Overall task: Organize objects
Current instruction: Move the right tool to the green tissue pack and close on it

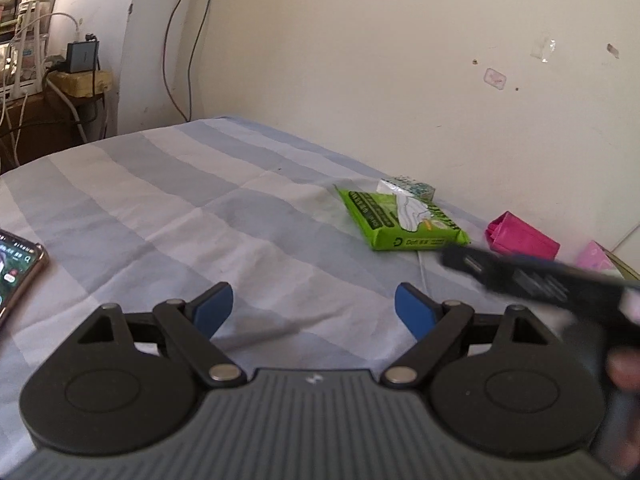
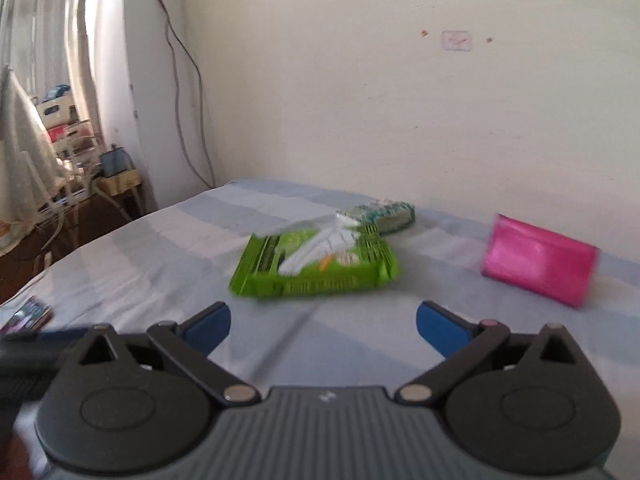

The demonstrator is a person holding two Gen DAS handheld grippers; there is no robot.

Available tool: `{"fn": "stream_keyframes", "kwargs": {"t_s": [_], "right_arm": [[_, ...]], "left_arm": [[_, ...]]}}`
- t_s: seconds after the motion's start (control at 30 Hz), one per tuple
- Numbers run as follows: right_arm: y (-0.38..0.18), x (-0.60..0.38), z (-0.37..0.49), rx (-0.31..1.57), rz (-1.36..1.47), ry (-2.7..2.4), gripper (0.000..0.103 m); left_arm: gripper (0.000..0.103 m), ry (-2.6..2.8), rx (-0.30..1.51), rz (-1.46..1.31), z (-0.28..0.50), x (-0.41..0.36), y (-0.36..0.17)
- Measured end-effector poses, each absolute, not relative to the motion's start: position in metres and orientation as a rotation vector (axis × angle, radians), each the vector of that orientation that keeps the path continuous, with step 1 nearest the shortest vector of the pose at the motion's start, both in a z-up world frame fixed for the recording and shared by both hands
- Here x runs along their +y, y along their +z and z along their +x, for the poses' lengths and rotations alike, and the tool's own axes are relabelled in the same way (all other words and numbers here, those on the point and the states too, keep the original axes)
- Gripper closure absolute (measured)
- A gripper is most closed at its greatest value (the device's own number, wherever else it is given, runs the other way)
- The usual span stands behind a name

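A green tissue pack (image 1: 404, 220) (image 2: 316, 266) lies on the striped bed sheet (image 1: 180, 208) near the wall, a tissue sticking out of its top. A small white-and-teal pack (image 1: 412, 186) (image 2: 384, 214) lies just behind it. A pink pouch (image 1: 520, 238) (image 2: 536, 262) lies to the right. My left gripper (image 1: 314, 306) is open and empty above the sheet, left of the green pack. My right gripper (image 2: 324, 322) is open and empty, just short of the green pack; its blurred body shows in the left wrist view (image 1: 540, 280).
A phone (image 1: 16, 268) (image 2: 28, 314) lies at the sheet's left edge. A pale pink item (image 1: 596, 256) lies right of the pouch. The wall (image 1: 400, 60) runs close behind the objects. A cluttered wooden stand with cables (image 1: 52, 80) stands beyond the bed on the left.
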State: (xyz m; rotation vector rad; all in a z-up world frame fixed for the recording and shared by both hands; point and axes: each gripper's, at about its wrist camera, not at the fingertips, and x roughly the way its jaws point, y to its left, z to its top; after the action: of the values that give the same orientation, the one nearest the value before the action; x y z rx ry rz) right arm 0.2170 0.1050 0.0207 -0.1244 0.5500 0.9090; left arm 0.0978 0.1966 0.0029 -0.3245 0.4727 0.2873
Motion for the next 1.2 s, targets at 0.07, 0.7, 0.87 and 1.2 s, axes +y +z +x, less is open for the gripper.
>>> {"fn": "stream_keyframes", "kwargs": {"t_s": [0.07, 0.7, 0.87, 1.2], "right_arm": [[0.021, 0.122, 0.233, 0.568, -0.101, 0.907, 0.0], [0.009, 0.122, 0.276, 0.841, 0.125, 0.959, 0.07], [0.011, 0.078, 0.253, 0.867, 0.179, 0.95, 0.072], [0.018, -0.058, 0.196, 0.903, 0.257, 0.898, 0.072]], "left_arm": [[0.013, 0.279, 0.468, -0.318, 0.097, 0.195, 0.003], [0.013, 0.283, 0.467, -0.35, 0.099, 0.202, 0.002], [0.013, 0.291, 0.466, -0.364, 0.099, 0.204, 0.002], [0.013, 0.263, 0.446, -0.32, 0.097, 0.196, 0.004]]}}
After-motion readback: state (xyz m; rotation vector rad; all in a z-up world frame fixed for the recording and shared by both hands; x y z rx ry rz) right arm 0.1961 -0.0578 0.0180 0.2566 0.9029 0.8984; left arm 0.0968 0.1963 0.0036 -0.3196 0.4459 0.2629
